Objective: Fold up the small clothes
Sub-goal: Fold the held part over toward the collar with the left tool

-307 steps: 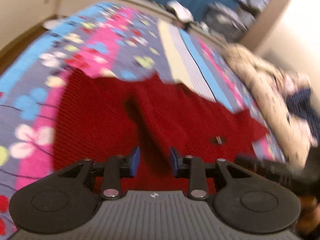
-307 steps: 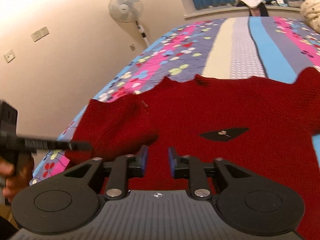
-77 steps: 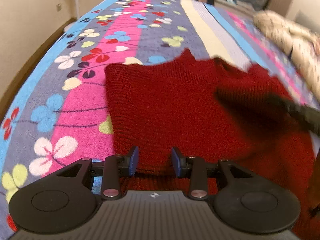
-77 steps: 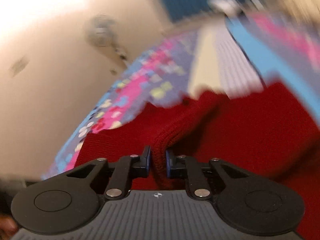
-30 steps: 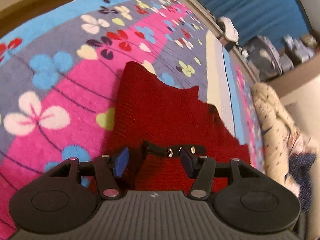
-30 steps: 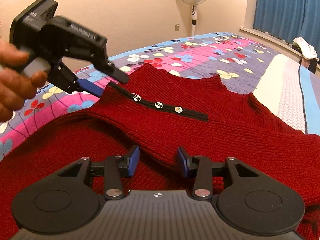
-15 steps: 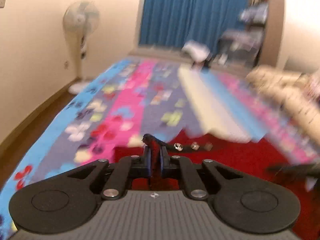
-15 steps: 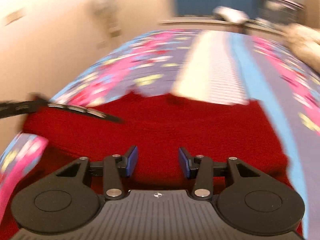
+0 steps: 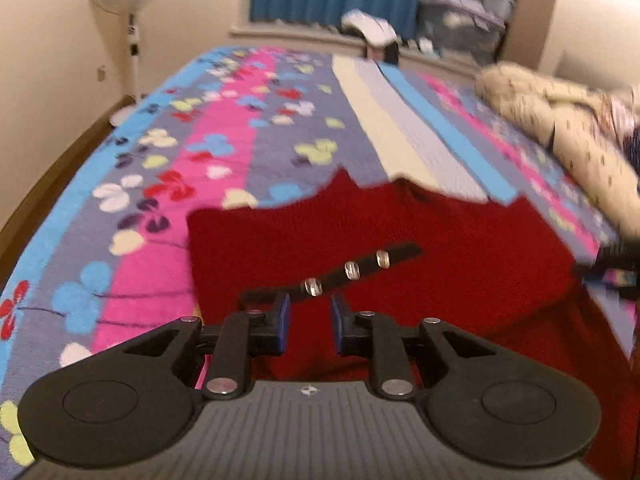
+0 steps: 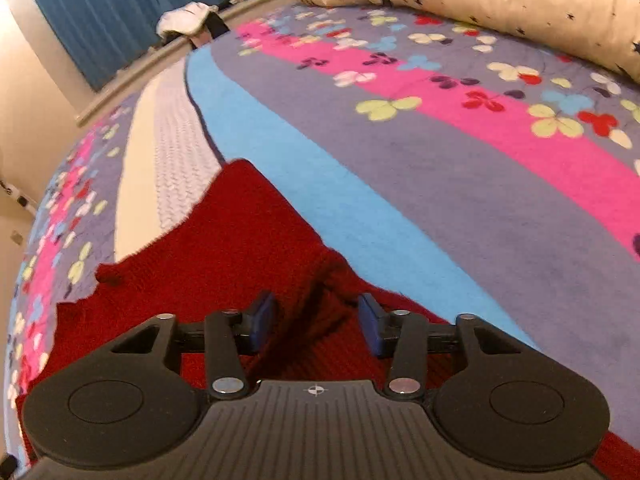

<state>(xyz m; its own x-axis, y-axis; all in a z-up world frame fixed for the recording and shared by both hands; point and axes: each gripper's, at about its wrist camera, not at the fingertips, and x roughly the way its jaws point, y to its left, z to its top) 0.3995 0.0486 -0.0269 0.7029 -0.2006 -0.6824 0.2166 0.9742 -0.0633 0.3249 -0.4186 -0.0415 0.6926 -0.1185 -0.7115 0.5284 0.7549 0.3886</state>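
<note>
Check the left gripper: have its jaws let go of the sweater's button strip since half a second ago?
Yes. The left gripper has opened; the button strip now lies on the red sweater beyond it.

Warm, dim indoor light, yellowish cast on walls. Left wrist view: motion blur throughout; buttons (image 9: 350, 270) on red sweater (image 9: 420, 240) smeared, bedspread (image 9: 240, 120) pattern soft. Right wrist view sharper; bedspread (image 10: 460, 140) flowers crisp, slight blur at far curtain (image 10: 100, 8). Strong fisheye bending at edges, dark vignette in corners. No hard shadows or glare.
</note>
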